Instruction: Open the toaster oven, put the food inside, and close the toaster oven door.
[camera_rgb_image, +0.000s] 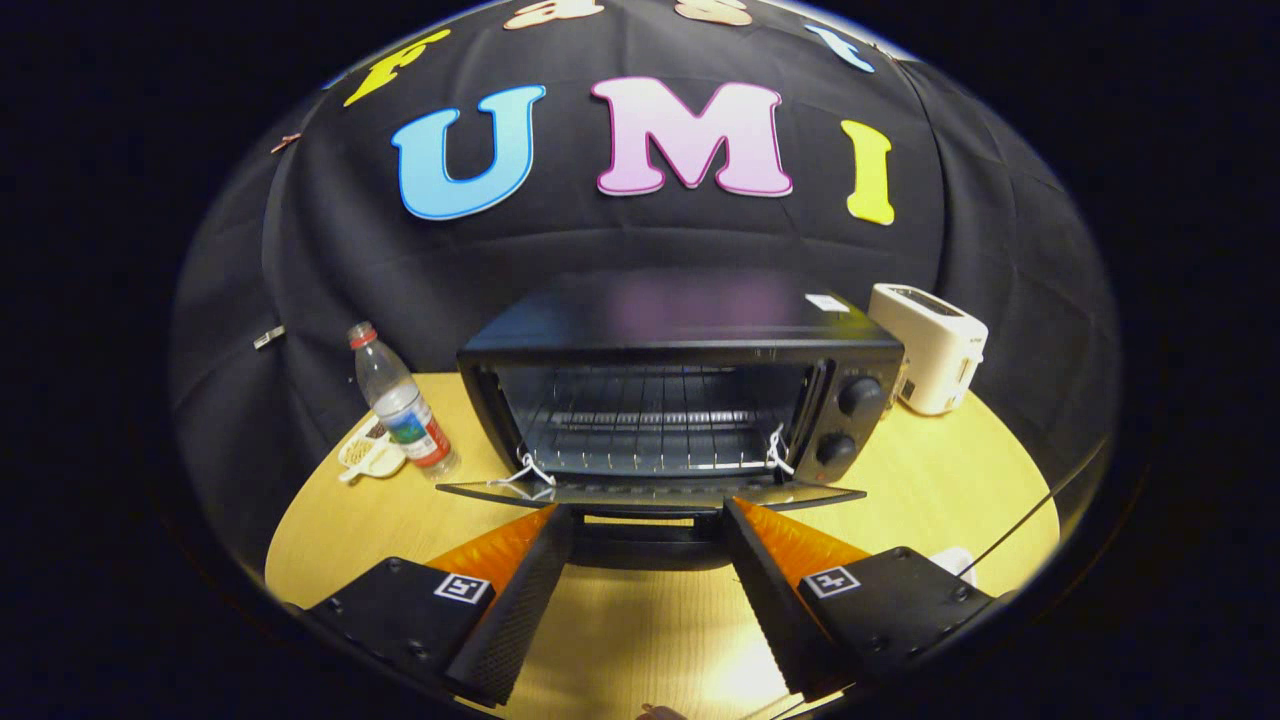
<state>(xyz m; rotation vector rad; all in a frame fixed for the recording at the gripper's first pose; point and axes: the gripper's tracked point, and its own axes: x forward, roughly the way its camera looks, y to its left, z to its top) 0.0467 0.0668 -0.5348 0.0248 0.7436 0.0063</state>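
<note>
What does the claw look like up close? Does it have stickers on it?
The claw has two long, flat fingers shaped like wedges, with bumpy, dotted inner faces for grip. Each finger sits on a chunky black block held with small screws. On top of each block is a small square black-and-white sticker, like a puzzle code. A thin dark cable runs past one block.

The gripper (648, 520) is showing two ridged, tapering fingers (520, 590), spread wide apart, black screw-studded mounts wearing square black-and-white markers.
</note>
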